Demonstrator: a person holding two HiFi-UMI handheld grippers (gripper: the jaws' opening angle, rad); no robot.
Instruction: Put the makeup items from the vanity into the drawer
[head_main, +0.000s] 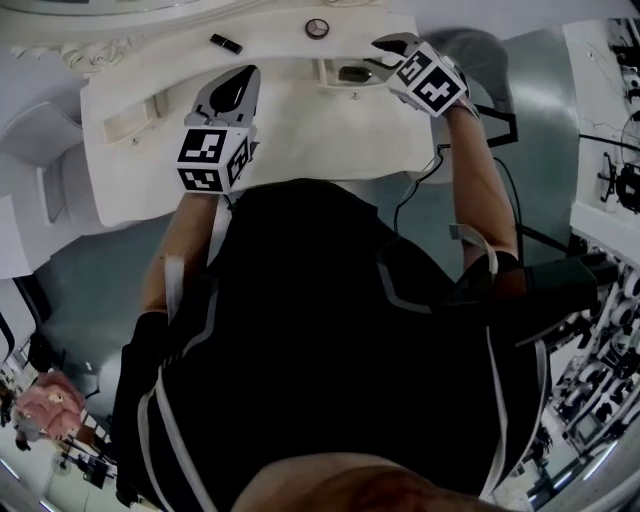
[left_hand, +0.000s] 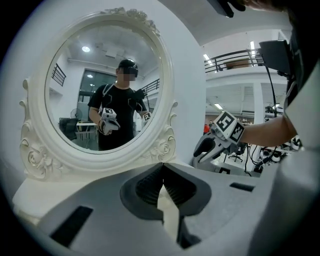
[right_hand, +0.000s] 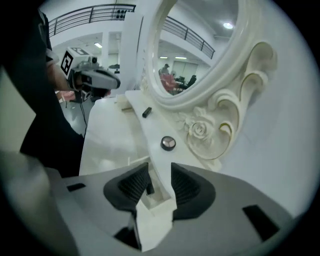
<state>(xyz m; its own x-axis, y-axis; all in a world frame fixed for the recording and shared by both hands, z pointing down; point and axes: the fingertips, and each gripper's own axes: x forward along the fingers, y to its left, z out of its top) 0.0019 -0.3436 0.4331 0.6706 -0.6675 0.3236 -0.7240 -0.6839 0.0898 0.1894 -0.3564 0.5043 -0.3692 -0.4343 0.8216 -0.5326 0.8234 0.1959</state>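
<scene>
Hovering right gripper (head_main: 381, 55): jaws released, empty, above drawer (head_main: 328, 70).
Left gripper (head_main: 243, 75): jaws clenched, empty.
Drawer: open, dark item (head_main: 353, 73) inside.
Worktop (head_main: 300, 130): black tube (head_main: 225, 43) and round compact (head_main: 317, 28) lying apart.

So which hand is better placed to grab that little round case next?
Probably the right. The right gripper hangs open near the round case, above the open drawer. The left gripper is shut and farther off.
</scene>
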